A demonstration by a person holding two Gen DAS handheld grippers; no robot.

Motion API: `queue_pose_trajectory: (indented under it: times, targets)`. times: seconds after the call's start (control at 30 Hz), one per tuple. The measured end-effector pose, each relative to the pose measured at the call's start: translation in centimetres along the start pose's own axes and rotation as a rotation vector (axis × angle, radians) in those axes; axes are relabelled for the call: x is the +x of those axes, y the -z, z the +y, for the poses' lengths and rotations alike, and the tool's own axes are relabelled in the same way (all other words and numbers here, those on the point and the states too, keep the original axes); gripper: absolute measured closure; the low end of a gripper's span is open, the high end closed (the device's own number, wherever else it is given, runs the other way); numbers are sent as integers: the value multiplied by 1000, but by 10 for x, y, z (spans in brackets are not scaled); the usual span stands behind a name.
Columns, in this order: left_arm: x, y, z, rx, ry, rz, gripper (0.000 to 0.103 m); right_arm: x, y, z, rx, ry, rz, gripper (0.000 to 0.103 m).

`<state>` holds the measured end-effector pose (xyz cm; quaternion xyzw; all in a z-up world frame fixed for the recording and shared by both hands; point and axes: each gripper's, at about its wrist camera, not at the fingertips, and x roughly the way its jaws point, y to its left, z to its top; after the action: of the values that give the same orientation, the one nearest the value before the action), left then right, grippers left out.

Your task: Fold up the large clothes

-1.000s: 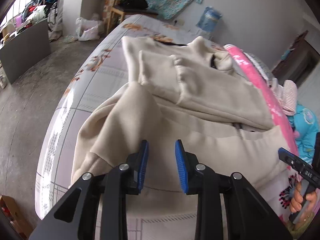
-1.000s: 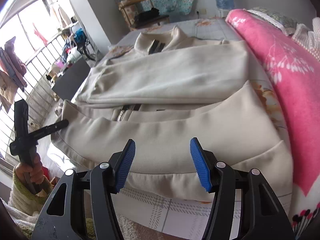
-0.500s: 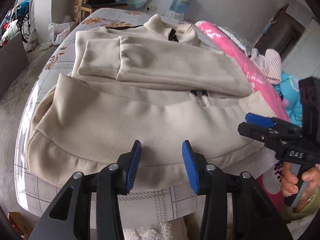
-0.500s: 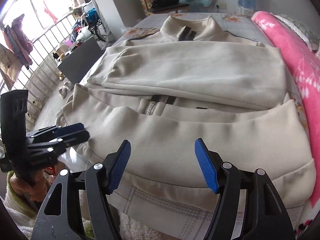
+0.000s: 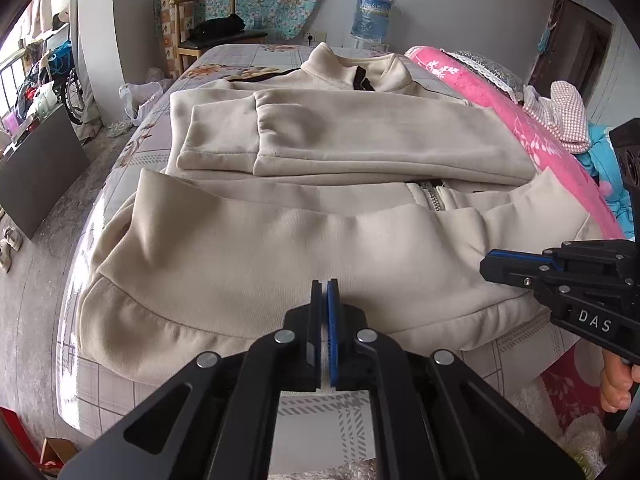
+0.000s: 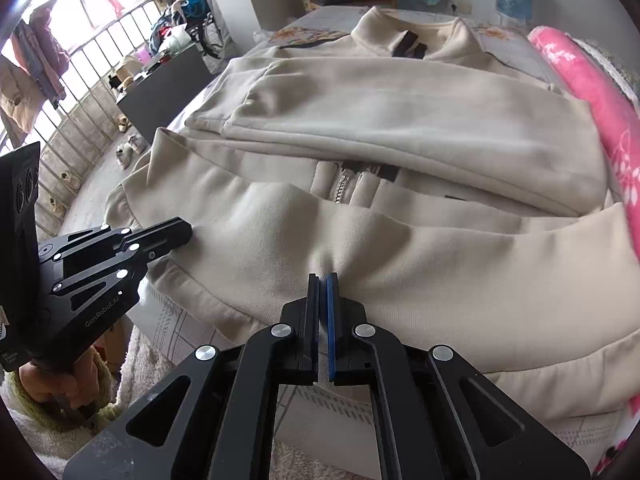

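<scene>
Both grippers have just closed. Left gripper (image 5: 324,282) pinches the cream jacket (image 5: 360,152) near its bottom edge, making little wrinkles. Right gripper (image 6: 323,278) pinches a small bump of the jacket too. That jacket lies flat on the bed (image 5: 236,54), beside the pink blanket (image 5: 532,136).

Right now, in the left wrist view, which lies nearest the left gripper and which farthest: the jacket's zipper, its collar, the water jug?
From the left gripper, whose jaws have just closed on the jacket's near fold:
1. Zipper, just beyond, slightly right.
2. Collar, at the jacket's far end.
3. Water jug, past the bed, by the back wall.
</scene>
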<state>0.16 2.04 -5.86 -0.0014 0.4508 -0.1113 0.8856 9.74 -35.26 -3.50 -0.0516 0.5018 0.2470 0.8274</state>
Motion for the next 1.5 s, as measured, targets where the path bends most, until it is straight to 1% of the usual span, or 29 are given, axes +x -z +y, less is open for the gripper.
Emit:
queue_pose_trajectory:
  times: [0.03, 0.17, 0.23, 0.33, 0.43, 0.5, 0.63, 0.7, 0.77, 0.87, 0.97, 1.03, 1.1, 1.17, 1.2, 1.23, 1.37, 1.43, 1.5]
  targets:
    - [-4, -2, 0, 0, 4, -14, 102, -7, -2, 2, -4, 12, -22, 103]
    - [-31, -15, -3, 20, 7, -113, 102, -35, -9, 6, -8, 28, -99, 103]
    - [-35, -24, -3, 24, 10, -145, 102, -40, -15, 7, -20, 54, -131, 103]
    - [-26, -34, -5, 46, -16, -163, 102, -32, -24, 7, -31, 88, -143, 103]
    - [-10, -34, -8, 74, -46, -143, 101, -10, -27, 2, -28, 102, -119, 103]
    - [4, -31, -9, 90, -61, -115, 101, 5, -27, -1, -27, 100, -90, 103]
    - [22, -21, -6, 94, -62, -51, 101, 12, -21, -1, -29, 94, -61, 103]
    - [26, -19, 0, 72, -53, -33, 101, 9, -20, -2, -28, 87, -61, 103]
    - [24, -22, 9, 23, -14, -31, 101, 12, -20, -4, -23, 79, -55, 103]
    - [19, -28, 26, -46, 16, -47, 101, 16, -19, -6, -10, 74, -45, 103]
    - [10, -34, 44, -97, 16, -63, 101, 6, -22, -5, -11, 77, -77, 103]
    - [10, -36, 54, -120, 23, -56, 101, -2, -25, -5, -13, 78, -103, 103]
    - [14, -37, 62, -140, 11, -39, 100, 2, -27, -5, -16, 82, -100, 103]
    - [24, -37, 67, -148, 2, 5, 88, 15, -25, -9, -7, 78, -67, 103]
    - [28, -37, 68, -145, 5, 15, 85, 20, -23, -10, -1, 75, -54, 103]
    - [28, -37, 67, -137, 1, 2, 84, 20, -22, -11, 0, 75, -61, 103]
    - [32, -39, 62, -121, -33, -4, 83, 18, -25, -13, 10, 62, -54, 103]
    - [34, -40, 56, -96, -70, -11, 84, 12, -26, -14, 16, 50, -67, 103]
    - [35, -39, 49, -63, -117, -23, 88, 7, -28, -15, 19, 42, -79, 103]
